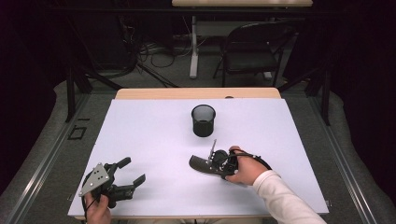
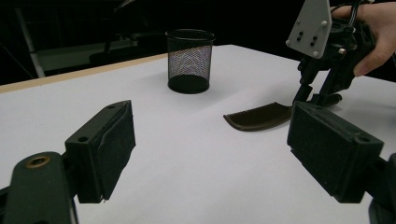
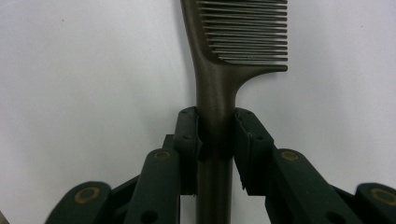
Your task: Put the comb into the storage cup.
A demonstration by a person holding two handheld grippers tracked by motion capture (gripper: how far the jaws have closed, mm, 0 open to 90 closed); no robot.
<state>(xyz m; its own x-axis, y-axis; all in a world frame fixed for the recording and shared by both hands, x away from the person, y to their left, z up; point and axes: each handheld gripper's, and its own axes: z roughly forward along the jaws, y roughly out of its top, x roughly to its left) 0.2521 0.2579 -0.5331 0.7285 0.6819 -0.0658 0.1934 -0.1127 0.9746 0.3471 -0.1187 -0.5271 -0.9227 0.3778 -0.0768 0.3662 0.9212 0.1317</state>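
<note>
1. Two handheld grippers work over a white sheet [image 1: 154, 140] that covers a wooden table [image 1: 196, 93]; a person's hands hold them from the near edge.
2. The right gripper [image 3: 217, 135] is clenched on the handle of a dark brown comb [image 3: 219, 84]. In the right gripper view its two black pads press the slim handle from both sides, just below where the toothed part begins.
3. The comb [image 1: 200, 164] lies on the sheet in front of the person, right of centre, its toothed end pointing left in the high view. In the left gripper view the comb [image 2: 259, 116] looks gently curved, and whether it has left the sheet cannot be told.
4. The left gripper [image 1: 127, 171] rests at the near left corner with its jaws spread wide and nothing between them; it is well apart from the comb.
5. A black mesh cup [image 1: 203, 120] stands upright beyond the comb, near the middle of the sheet, its mouth open upward.
6. Judged from this, the grasp is made and the lift comes next. If the cup is the goal, the next move calls for raising the comb, tipping it upright and lowering it through the cup's round mouth without knocking the light cup over.
7. The comb looks like smooth, matt, hard plastic, with fine, close, even teeth and a rounded handle. The cup [image 2: 190, 60] is a see-through wire mesh cylinder with a solid rim and base. The sheet is flat and plain.
</note>
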